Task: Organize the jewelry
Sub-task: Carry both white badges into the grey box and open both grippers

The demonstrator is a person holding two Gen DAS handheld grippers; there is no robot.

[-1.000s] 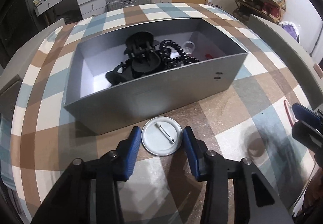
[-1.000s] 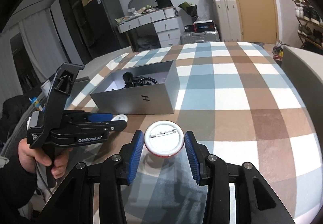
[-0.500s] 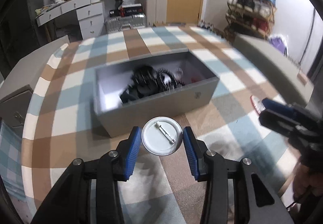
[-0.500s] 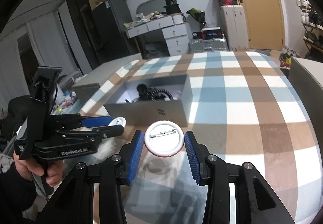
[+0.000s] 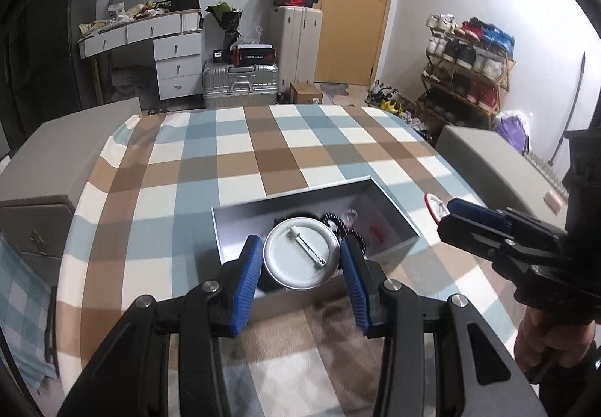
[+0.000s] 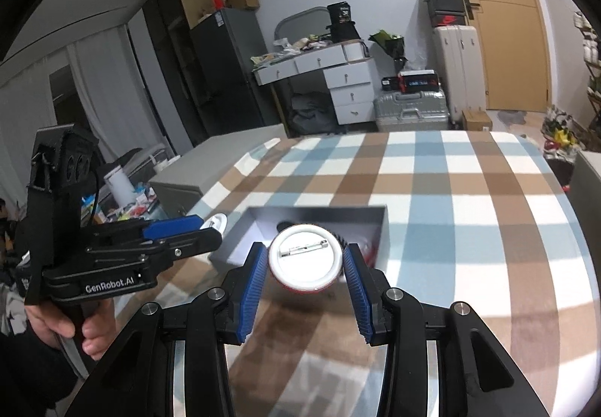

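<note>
Left gripper [image 5: 302,259] clamps a grey badge [image 5: 300,253], pin side up, above the near edge of the open box [image 5: 394,214]. Right gripper [image 6: 305,266] clamps a white badge [image 6: 304,261], pin side up, above the box's near wall; beads [image 5: 338,225] lie inside the box.

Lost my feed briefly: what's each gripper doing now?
Left gripper: shut on a grey badge.
Right gripper: shut on a white badge.
</note>
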